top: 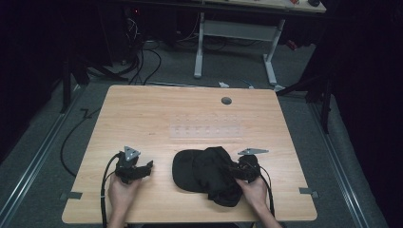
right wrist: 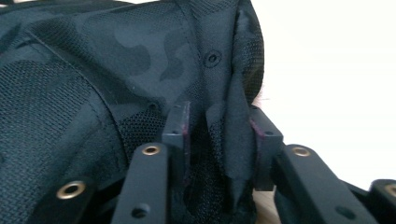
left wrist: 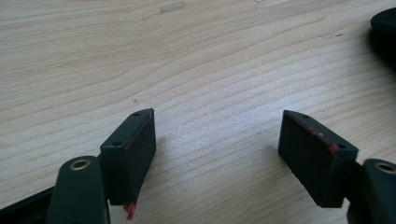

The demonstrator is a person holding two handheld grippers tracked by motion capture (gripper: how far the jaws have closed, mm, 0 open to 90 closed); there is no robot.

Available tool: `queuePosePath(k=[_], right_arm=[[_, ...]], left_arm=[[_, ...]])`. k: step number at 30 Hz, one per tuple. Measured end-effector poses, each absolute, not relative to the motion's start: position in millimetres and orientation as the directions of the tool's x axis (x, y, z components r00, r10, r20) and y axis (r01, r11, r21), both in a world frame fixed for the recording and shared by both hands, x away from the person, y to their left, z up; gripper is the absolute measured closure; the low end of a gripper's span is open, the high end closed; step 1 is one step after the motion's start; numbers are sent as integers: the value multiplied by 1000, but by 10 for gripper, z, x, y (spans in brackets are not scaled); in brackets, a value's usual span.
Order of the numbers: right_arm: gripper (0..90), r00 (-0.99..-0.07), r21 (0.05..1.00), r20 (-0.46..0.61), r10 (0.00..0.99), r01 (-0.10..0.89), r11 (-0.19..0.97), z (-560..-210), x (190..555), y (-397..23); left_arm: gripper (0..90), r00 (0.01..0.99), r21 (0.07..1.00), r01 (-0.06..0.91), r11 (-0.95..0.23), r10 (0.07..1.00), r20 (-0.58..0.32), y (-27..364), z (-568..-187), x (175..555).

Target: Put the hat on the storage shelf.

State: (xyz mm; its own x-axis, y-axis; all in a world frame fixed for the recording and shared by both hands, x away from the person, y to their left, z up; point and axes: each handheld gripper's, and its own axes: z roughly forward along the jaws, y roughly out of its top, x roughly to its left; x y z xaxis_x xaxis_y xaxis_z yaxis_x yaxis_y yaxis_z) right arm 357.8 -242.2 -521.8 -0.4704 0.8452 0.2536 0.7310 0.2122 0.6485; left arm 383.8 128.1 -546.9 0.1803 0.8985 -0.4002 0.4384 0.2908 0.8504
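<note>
A black cap (top: 204, 173) with a dark camouflage pattern and mesh panels lies crumpled on the near middle of the wooden table (top: 142, 114). My right gripper (top: 236, 170) is at its right side, shut on a bunched fold of the cap's fabric (right wrist: 231, 135); in the right gripper view the cloth is pinched between the two pads. My left gripper (top: 146, 167) rests on the table left of the cap, apart from it. Its jaws stand wide open over bare wood (left wrist: 217, 140), nothing between them. The cap's edge (left wrist: 385, 23) shows at the far right of the left gripper view.
A clear plastic strip (top: 206, 130) lies flat on the table beyond the cap. A round cable hole (top: 226, 100) sits near the far edge. Behind the table are a white-legged desk (top: 237, 33) and cables on the floor (top: 142, 61).
</note>
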Motion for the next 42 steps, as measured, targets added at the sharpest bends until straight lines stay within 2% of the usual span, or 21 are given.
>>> queuePosePath(k=[6,19,24,26,34,42], right_arm=[[783,-492,664,280,824,720,204,-5196,3591,-2493],[812,-557,736,271,785,646,204,-5022,3585,-2634],[816,-603,777,238,761,589,224,-4831,3612,-2675],[816,-613,783,231,755,577,230,-4807,3619,-2683],[818,-677,821,177,715,502,272,-4604,3637,-2711],[819,-735,843,131,666,436,315,-4404,3643,-2645]], left_arm=[[278,184,853,439,284,900,-394,1275,-5471,3835],[270,186,846,444,294,894,-408,1281,-5465,3838],[308,203,808,485,334,856,-476,1287,-5402,3823],[309,214,809,487,330,852,-477,1283,-5385,3815],[279,345,815,460,351,776,-529,1191,-5006,3726],[238,447,812,492,315,709,-546,1053,-4675,3682]])
